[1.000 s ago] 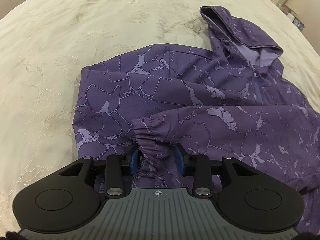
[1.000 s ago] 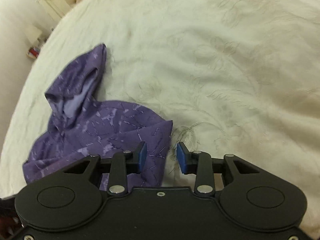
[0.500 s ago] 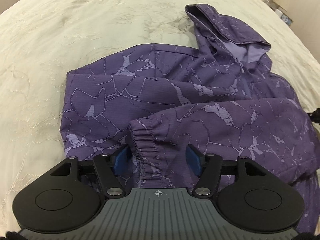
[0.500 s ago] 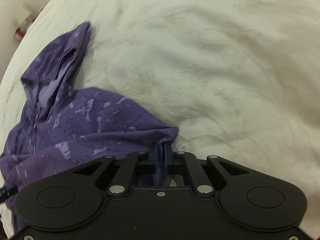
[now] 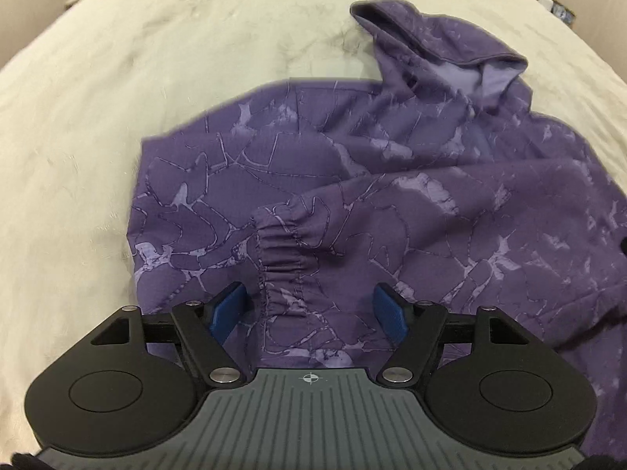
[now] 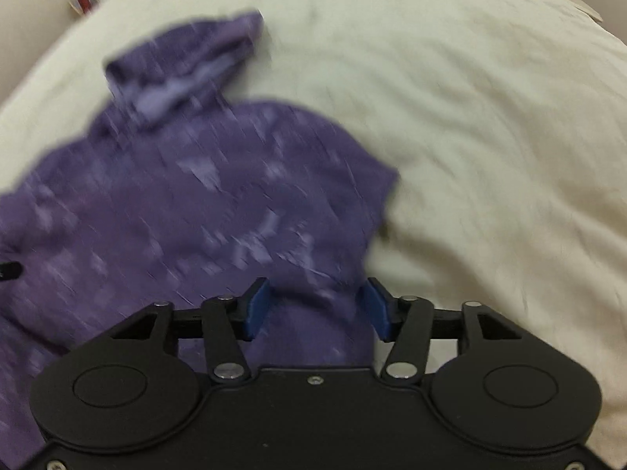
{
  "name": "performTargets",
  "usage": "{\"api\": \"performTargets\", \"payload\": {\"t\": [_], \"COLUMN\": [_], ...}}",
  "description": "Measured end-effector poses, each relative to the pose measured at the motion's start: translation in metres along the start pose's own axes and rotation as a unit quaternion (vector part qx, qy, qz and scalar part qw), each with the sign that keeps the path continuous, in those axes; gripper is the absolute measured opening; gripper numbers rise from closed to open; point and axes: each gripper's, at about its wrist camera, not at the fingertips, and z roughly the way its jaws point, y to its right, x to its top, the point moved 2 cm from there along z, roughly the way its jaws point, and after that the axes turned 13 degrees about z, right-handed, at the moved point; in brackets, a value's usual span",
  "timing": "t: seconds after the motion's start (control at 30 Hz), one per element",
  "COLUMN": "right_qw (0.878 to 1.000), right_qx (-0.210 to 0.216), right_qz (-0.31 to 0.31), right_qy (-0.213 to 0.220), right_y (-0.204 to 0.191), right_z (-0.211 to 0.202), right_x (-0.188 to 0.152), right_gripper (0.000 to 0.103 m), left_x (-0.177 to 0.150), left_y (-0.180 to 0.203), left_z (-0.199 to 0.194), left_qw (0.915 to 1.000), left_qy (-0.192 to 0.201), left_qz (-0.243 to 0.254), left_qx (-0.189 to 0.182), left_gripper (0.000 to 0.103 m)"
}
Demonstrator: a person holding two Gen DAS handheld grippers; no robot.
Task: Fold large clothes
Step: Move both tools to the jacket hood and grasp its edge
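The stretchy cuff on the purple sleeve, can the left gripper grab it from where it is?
Probably yes. The left gripper is open, and the cuff lies on top of the hoodie just ahead of its fingertips, with nothing covering it.

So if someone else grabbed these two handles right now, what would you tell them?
Left gripper: open, holding nothing, above the sleeve cuff.
Right gripper: open; picture blurred, fabric between its fingers but not pinched.
The purple hooded jacket lies on the cream bedspread, hood at the far end.
Done: one sleeve laid across the body.
Left: folding the rest into a compact stack.
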Motion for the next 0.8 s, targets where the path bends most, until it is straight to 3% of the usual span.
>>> {"api": "performTargets", "payload": {"t": [0.17,0.23,0.37,0.47,0.53,0.67,0.8], "right_qw": [0.999,0.999,0.996,0.993,0.994,0.996,0.993], "right_qx": [-0.025,-0.015,0.028,0.049,0.039,0.044,0.069], "right_qz": [0.018,0.027,0.061,0.083,0.091,0.079,0.072], "right_qy": [0.016,0.035,0.066,0.068,0.049,0.007,0.067], "right_y": [0.004,0.000,-0.012,-0.027,-0.037,-0.057,-0.075], "right_z": [-0.010,-0.026,-0.064,-0.081,-0.084,-0.081,-0.099], "right_x": [0.009,0.011,0.008,0.003,0.006,0.021,0.054], "right_gripper": [0.068,0.069,0.091,0.099,0.102,0.101,0.100], "left_x": [0.010,0.011,0.010,0.020,0.034,0.079,0.124], "left_y": [0.001,0.002,0.004,0.006,0.007,0.006,0.001], "left_z": [-0.006,-0.019,-0.061,-0.088,-0.100,-0.115,-0.122], "left_qw": [0.9998,0.9995,0.9978,0.9955,0.9947,0.9937,0.9900], "left_qy": [-0.012,0.003,0.054,0.085,0.094,0.108,0.132], "left_qz": [0.011,0.004,-0.003,0.000,0.007,0.029,0.037], "left_qx": [-0.014,-0.033,-0.037,-0.041,-0.041,-0.005,0.032], "left_gripper": [0.076,0.076,0.076,0.076,0.076,0.076,0.076]}}
